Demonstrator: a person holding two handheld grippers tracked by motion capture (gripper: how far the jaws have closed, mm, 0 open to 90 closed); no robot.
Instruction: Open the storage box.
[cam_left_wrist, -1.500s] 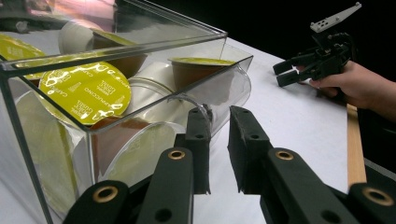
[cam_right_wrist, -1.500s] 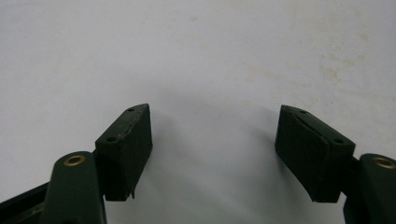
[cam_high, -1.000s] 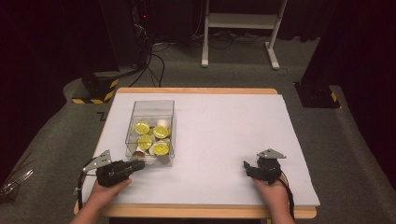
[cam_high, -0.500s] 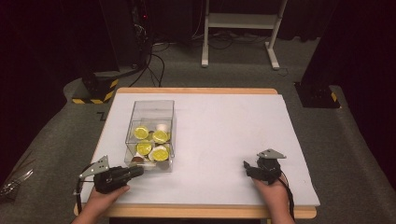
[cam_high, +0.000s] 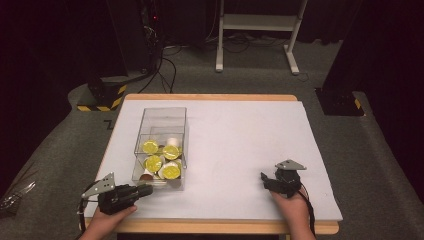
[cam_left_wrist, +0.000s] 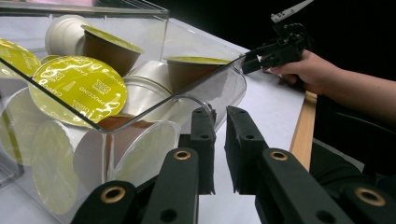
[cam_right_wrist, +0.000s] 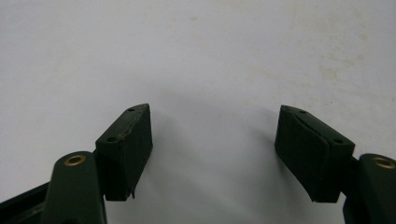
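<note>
- The clear box (cam_high: 161, 145) sits on the white sheet (cam_high: 235, 145) toward the table's left side, and everything here is best placed against it.
- Inside the box lie the coffee pods (cam_high: 160, 159), heaped at its near end; some show yellow foil lids (cam_left_wrist: 78, 88) upward, others lie on their sides, loosely tumbled, not stacked.
- The left gripper (cam_high: 145, 190) hovers just off the box's near wall, aimed at it. In the left gripper view its tip (cam_left_wrist: 219, 140) is right at the box's near rounded corner (cam_left_wrist: 233, 88), with the jaws drawn almost together and only a thin slit between them, holding nothing.
- I judge that this narrow set suits nudging or catching the box's thin wall rather than taking a pod, since the pods sit behind the plastic and can only be reached from above.
- I cannot tell whether a jaw touches the wall or stands just short of it.
- The right gripper (cam_high: 265, 180) rests well to the right of the box, low over bare sheet. Its own view (cam_right_wrist: 212, 154) shows the jaws spread wide with nothing between them, which looks like a hand parked out of the way, ready to receive or steady something.
- The box's far end looks bare, so there is room for the pods to shift if the box is tipped or pushed.
</note>
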